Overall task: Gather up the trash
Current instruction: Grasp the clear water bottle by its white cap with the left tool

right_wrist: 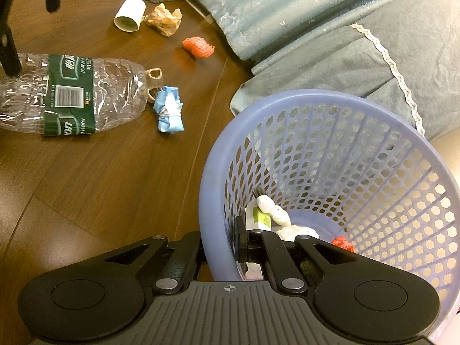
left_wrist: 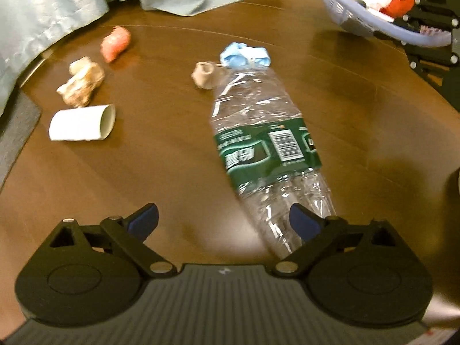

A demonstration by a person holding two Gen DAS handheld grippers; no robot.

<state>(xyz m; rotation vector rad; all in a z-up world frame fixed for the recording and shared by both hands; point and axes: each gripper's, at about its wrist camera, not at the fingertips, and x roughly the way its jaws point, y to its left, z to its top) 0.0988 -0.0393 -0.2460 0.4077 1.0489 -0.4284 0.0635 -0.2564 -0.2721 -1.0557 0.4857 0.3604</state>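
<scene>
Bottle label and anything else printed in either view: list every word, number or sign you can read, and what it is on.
"on": white letters at the near edge of the green label on the crushed clear bottle.
Barcode on that label: bars show, digits too small.
Large white characters on the label: blurred, unreadable.
Small print lines there: too small.
Green-and-white carton in the basket: nothing legible.
</scene>
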